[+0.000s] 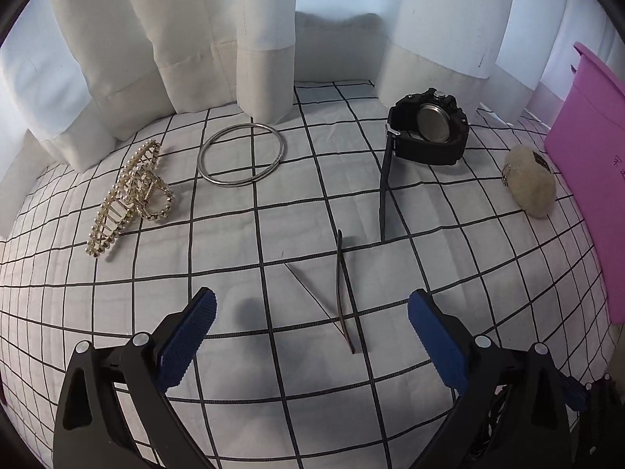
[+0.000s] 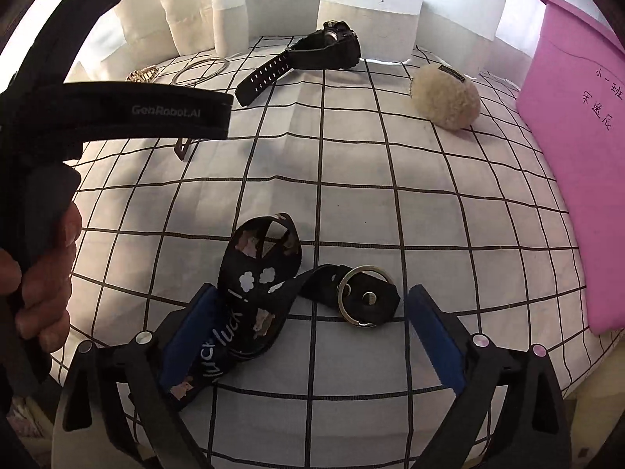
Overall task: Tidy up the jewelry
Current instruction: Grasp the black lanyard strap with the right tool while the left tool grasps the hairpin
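So both grippers were hanging over a white bedsheet (image 1: 449,250) with a black grid print. The left gripper (image 1: 310,314) had its jaws spread wide with nothing in them, and a thin dark hair clip (image 1: 340,293) was lying flat on the sheet right between and a bit ahead of the blue pads (image 1: 187,340). Further back there was a gold pearl claw clip (image 1: 129,191), a silver bangle (image 1: 242,154) next to it, a black watch (image 1: 427,129) near the white curtain (image 1: 175,39), and a fluffy cream pompom (image 1: 531,181) beside a pink box (image 1: 586,179). The right gripper (image 2: 312,312) was also spread wide and let go, with a black printed lanyard strap (image 2: 254,285) draped against its left pad and lying on the sheet, metal key ring (image 2: 365,297) resting between the fingers, not pinched. A hand (image 2: 35,273) holding the other tool showed at the left edge of the right wrist view
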The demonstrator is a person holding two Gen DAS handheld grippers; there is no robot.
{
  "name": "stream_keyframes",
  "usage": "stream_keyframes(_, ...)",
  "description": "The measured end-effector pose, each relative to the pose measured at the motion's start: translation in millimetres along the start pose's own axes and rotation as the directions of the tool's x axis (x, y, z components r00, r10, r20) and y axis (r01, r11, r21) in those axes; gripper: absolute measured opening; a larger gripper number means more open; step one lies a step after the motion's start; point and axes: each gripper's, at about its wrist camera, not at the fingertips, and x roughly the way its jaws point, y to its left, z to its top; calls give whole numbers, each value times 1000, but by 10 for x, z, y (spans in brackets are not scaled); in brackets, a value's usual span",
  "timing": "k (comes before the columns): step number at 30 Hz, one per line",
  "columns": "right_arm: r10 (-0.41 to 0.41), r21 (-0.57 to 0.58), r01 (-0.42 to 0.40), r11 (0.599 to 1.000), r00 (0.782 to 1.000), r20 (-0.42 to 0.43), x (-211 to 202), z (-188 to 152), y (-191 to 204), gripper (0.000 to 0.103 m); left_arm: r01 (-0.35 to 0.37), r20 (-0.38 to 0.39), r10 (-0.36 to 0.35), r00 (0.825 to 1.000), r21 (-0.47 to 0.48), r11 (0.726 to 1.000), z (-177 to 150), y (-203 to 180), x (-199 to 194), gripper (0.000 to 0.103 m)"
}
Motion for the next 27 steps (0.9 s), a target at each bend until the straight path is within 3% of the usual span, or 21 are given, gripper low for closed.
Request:
stream_keyframes(2,-5,-8,5,1000,1000,9,6,-4,-1,94,-5,-52,5,999,2,1000,-16,-12,113,98)
stream_keyframes(9,2,-18,-1,1000,1000,27,9,-2,-14,94,-8,-13,8,1000,2,1000,-61,-18,111,96)
stream_keyframes(15,21,-26,-21,999,1000,16,-23,-22,-14,93,23,10,-23,1000,44,999,-87,-24,-36,50)
stream_keyframes(17,27,-26,-27,999,999,16,-33,-28,-24,91,26,18,-26,999,49,998,-90,-23,-73,16)
stream_keyframes(19,33,-30,-33,999,999,27,-68,-36,-33,81,31,18,-32,999,46,998,-95,-16,-88,10)
stream_keyframes(22,37,-46,-36,998,999,35,-115,-20,-25,53,27,28,-28,999,41,999,-115,-22,-110,9)
stream_keyframes(24,40,-43,-38,998,999,36,-138,-8,-35,24,36,33,-37,999,32,999,-137,-2,-143,8)
stream_keyframes(27,59,-24,-58,998,998,36,-152,-6,-68,19,49,48,-50,998,25,999,-161,10,-221,8)
